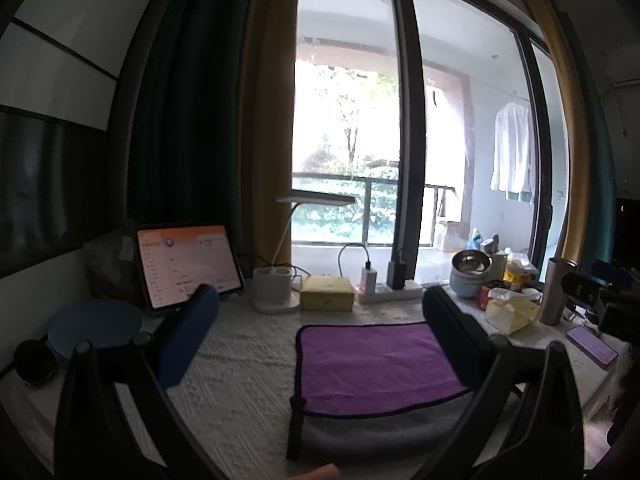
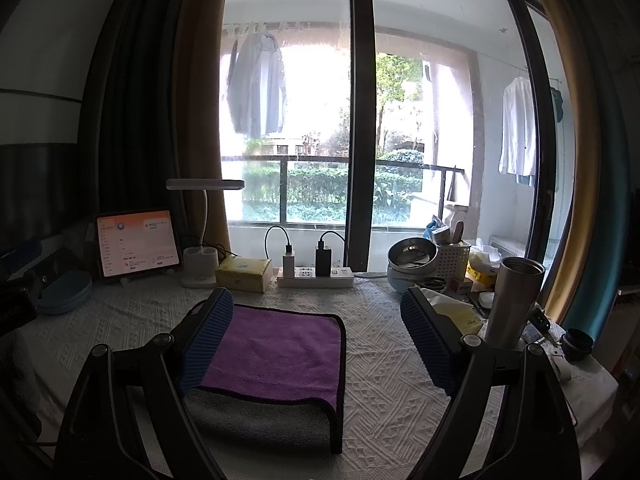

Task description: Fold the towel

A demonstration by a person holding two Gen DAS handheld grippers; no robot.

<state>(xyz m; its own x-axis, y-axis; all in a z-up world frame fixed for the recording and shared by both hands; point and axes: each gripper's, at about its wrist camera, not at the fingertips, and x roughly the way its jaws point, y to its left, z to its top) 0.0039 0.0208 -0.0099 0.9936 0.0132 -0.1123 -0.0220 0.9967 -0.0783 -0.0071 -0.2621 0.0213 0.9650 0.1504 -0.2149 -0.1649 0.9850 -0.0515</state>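
Note:
A purple towel (image 1: 372, 364) with a grey underside and dark trim lies on the white patterned tablecloth (image 1: 240, 360). Its purple part is folded back over the grey part at the near edge. It also shows in the right wrist view (image 2: 276, 348). My left gripper (image 1: 320, 328) is open and empty, held above the table, with the towel between and below its fingers towards the right one. My right gripper (image 2: 316, 336) is open and empty, with the towel under its left finger (image 2: 208, 336).
Along the back stand a lit tablet (image 2: 136, 242), a desk lamp (image 2: 204, 232), a yellow tissue box (image 2: 244, 274) and a power strip with chargers (image 2: 316, 274). At the right are steel bowls (image 2: 412, 258), a steel tumbler (image 2: 514, 300) and a phone (image 1: 592, 344). A blue plate (image 1: 94, 326) sits at the left.

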